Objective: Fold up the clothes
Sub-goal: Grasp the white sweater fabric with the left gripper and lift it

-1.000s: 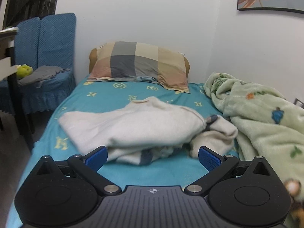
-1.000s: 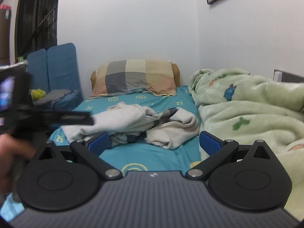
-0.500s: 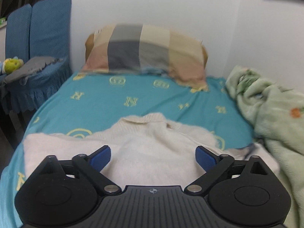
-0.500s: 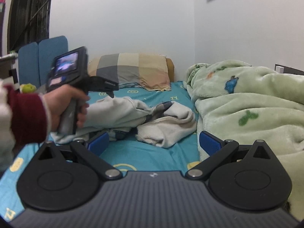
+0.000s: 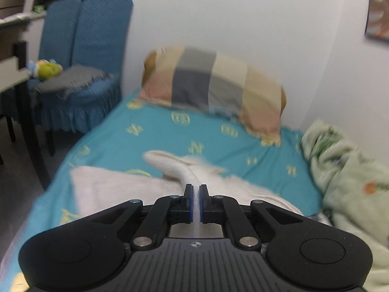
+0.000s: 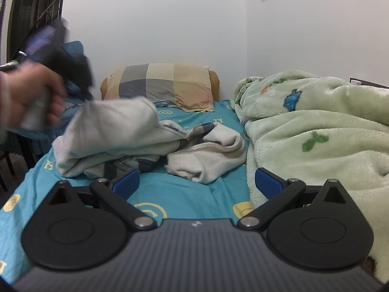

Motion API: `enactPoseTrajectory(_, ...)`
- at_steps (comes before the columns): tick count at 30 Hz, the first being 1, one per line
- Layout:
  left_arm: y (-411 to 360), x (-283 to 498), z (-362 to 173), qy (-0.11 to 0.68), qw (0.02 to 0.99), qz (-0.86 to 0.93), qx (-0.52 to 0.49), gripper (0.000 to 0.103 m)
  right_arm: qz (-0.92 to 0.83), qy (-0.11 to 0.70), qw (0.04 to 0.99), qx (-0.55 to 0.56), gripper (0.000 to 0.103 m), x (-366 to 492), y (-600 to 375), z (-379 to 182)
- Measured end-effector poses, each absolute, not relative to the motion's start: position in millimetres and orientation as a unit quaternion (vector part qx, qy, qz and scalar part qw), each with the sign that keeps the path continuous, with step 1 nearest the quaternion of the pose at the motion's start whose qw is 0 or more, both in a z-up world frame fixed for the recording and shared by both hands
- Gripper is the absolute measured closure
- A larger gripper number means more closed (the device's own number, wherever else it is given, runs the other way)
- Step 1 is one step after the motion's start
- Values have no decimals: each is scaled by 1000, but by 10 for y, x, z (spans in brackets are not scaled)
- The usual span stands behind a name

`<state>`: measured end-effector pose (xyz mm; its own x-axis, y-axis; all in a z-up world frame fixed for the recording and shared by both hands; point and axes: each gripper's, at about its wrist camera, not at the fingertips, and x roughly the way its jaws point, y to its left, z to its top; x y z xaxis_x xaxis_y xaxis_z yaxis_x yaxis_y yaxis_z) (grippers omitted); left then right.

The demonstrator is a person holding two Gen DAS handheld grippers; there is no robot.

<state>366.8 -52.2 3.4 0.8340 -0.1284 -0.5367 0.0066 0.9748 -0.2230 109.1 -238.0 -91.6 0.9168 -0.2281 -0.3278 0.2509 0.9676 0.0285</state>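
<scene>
A cream sweater [image 6: 114,131] with dark blue trim lies crumpled on the teal bed sheet [image 6: 194,197]. My left gripper [image 5: 196,193] is shut on a fold of the sweater [image 5: 194,170] and lifts it off the bed. In the right wrist view the left gripper [image 6: 73,68] shows blurred at the upper left, with the cloth hanging from it. My right gripper [image 6: 197,182] is open and empty, low over the sheet in front of the sweater pile. A rolled sleeve end [image 6: 209,155] lies to the right.
A checked pillow [image 6: 163,85] leans on the far wall. A pale green fleece blanket [image 6: 316,126] is heaped along the right side of the bed. A blue-covered chair [image 5: 80,60] with a grey cloth and a toy stands left of the bed, beside a dark table leg [image 5: 31,131].
My left gripper moved forward over the sweater, shut on a fold of it and raised it. My right gripper stayed open and almost still.
</scene>
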Motion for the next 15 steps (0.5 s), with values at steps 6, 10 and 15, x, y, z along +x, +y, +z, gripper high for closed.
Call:
enactPoseTrajectory(6, 177, 2464, 649, 206, 970, -31, -126, 103, -121, 144, 982, 30, 0, 948, -2343, -794)
enactPoseTrajectory(10, 648, 1841, 673, 215, 965, -33, -145, 103, -107, 152, 982, 42, 0, 861, -2312, -684)
enactPoseTrajectory(15, 1097, 1375, 317, 263, 946, -31, -188, 103, -80, 148, 985, 21, 0, 765, -2126, -570)
